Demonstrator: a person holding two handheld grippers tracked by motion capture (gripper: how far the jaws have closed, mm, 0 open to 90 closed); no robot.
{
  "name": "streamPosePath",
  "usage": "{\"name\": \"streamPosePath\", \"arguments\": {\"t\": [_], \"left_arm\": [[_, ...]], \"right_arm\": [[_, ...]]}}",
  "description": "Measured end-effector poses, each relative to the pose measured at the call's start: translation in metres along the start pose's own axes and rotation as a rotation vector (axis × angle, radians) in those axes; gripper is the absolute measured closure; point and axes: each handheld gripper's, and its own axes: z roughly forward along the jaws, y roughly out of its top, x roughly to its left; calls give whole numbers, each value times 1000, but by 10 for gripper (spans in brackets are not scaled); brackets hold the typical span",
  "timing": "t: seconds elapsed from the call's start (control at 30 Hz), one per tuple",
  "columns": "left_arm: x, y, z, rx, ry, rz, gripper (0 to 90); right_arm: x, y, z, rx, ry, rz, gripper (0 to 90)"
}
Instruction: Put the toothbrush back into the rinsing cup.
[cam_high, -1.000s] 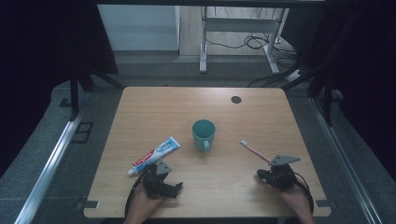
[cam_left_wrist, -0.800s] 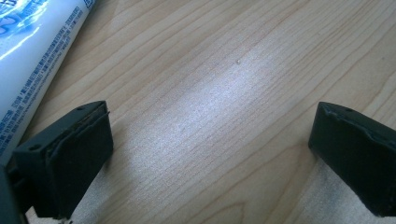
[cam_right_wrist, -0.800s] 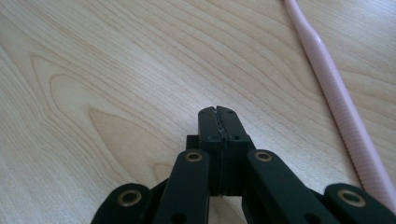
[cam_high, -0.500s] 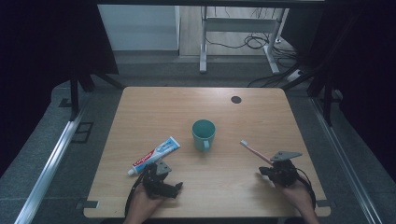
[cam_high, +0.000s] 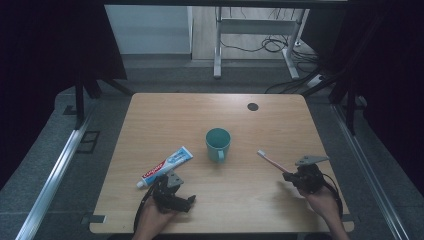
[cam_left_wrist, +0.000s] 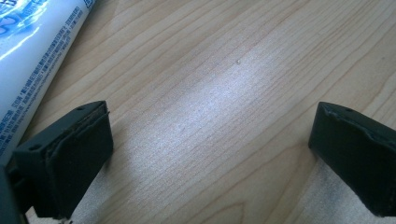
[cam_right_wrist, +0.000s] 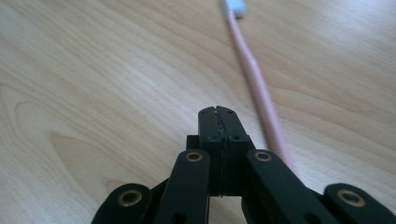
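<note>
The wooden table (cam_high: 165, 115) takes up the middle of the high view, with grey floor and a metal rail (cam_high: 55, 172) off at 9 o'clock and a white desk frame (cam_high: 250, 35) with loose cables at 12 o'clock beyond it. Near the table's centre stands a teal mug (cam_high: 218, 143), upright, handle turned toward 6 o'clock. A toothpaste tube (cam_high: 166, 166) lies at 7 o'clock from the mug, slanted, cap end nearest the left gripper (cam_high: 172, 192), which rests just beside it. In the left gripper view the jaws stand wide apart over bare wood, holding nothing, and the tube (cam_left_wrist: 32, 60) runs along the 10 o'clock side of one jaw. A pink toothbrush (cam_high: 272, 162) lies at 4 o'clock from the mug, bristle end toward the mug. The right gripper (cam_high: 295, 179) sits at the handle end; its jaws are pressed fully together with nothing between them, and the toothbrush (cam_right_wrist: 261, 93) passes close along their 2 o'clock side. A small dark round hole cover (cam_high: 252, 106) marks the table at 1 o'clock from the mug. Nothing lies between the toothbrush and the mug.
</note>
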Motion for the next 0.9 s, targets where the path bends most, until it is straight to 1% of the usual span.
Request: {"name": "streamPosePath", "arguments": {"t": [0.03,0.07,0.23,0.47,0.7,0.9], "left_arm": [[0,0,0,0,0,0,0],[0,0,0,0,0,0,0],[0,0,0,0,0,0,0],[0,0,0,0,0,0,0],[0,0,0,0,0,0,0],[0,0,0,0,0,1,0]], "right_arm": [[0,0,0,0,0,0,894],[-5,1,-2,-3,-12,8,894],[-21,1,-4,-5,-42,51,894],[-37,-6,-2,8,-74,97,894],[-47,-15,2,20,-90,120,893],[-47,-21,5,25,-82,124,893]]}}
